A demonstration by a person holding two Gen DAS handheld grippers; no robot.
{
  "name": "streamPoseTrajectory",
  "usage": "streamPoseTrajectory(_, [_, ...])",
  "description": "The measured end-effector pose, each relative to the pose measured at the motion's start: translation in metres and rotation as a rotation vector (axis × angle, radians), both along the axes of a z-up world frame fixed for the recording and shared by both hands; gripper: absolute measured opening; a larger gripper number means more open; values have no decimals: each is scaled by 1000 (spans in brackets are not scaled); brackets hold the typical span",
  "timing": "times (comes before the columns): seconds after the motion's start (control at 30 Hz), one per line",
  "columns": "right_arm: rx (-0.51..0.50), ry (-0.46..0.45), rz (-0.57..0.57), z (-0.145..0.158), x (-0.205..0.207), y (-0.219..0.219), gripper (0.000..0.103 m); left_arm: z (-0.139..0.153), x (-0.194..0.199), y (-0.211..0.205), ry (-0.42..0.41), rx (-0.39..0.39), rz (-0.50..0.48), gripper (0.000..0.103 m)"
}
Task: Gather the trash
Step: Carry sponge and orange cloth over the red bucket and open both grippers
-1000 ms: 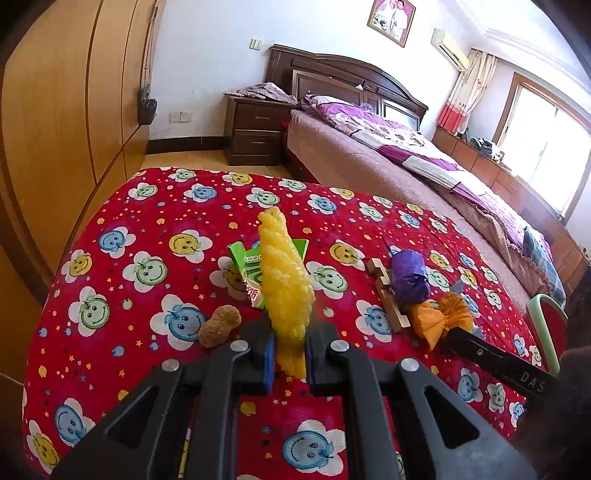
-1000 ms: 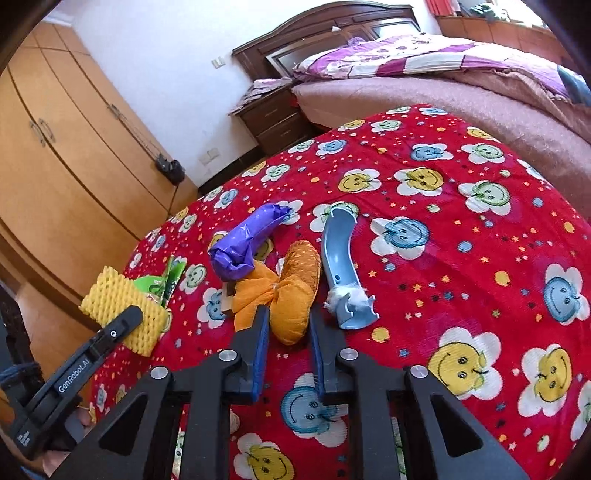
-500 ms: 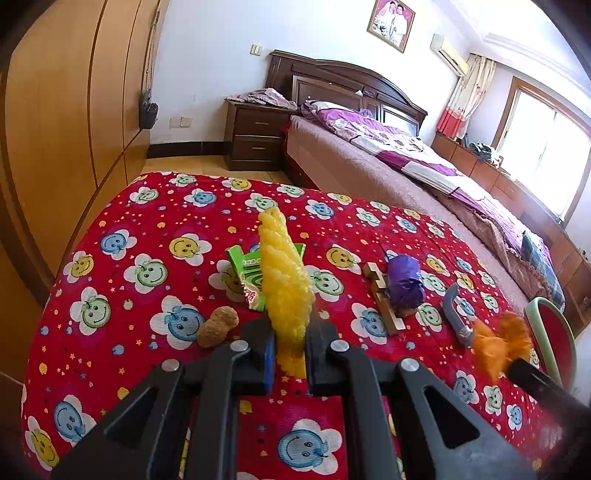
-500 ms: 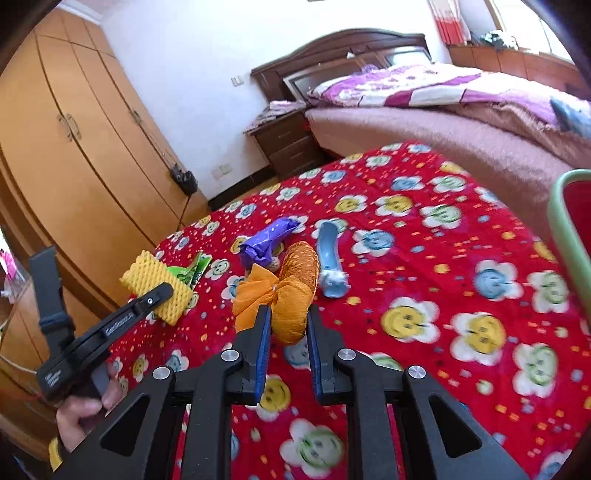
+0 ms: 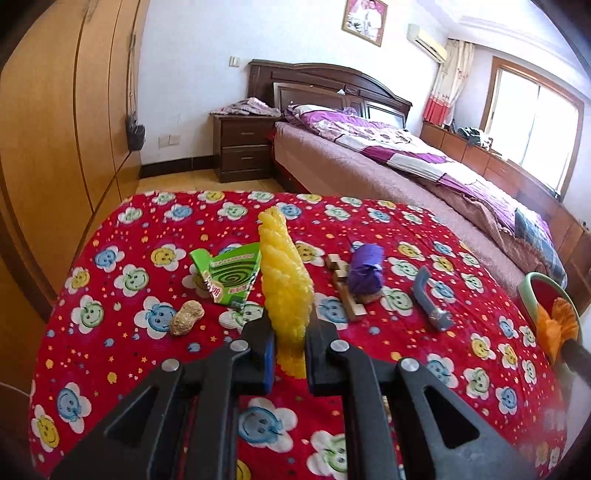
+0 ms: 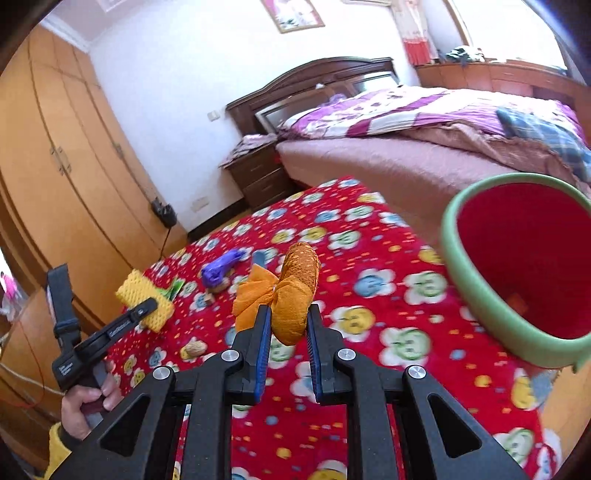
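Jaws of the left gripper [image 5: 289,349] clench yellow foam netting [image 5: 284,280] above the table [image 5: 122,365]; the right gripper [image 6: 286,334] clenches an orange mesh bundle [image 6: 293,299] beside the bin [image 6: 476,291]. Only the right view shows the bin's red inside.

We see a bed [image 5: 406,162] with purple bedding, a dark nightstand [image 5: 243,151] beside it, wooden wardrobes [image 5: 55,129] along the wall, and a framed picture [image 5: 364,20] above.
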State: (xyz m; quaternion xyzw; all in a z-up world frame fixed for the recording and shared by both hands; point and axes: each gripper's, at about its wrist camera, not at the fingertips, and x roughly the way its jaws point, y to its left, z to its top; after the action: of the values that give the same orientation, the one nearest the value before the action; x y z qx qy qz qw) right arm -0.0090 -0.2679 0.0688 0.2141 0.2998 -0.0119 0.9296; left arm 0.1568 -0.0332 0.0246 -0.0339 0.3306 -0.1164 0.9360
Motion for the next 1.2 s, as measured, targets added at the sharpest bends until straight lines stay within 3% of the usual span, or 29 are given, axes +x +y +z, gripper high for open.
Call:
streamPoseTrajectory(0.33, [36,-35,-107,4,-37,-47,18,28,-29,-40,-37,36,-80,11])
streamPoseTrajectory(0.77, [84,-69,-222,2,-73,-102,18,40,-51,-109,-41,75,-194,11])
streamPoseTrajectory(1.2, [41,-49,-384,-10,-98,-156,18,43,-68,-214,-10,129,-387,11])
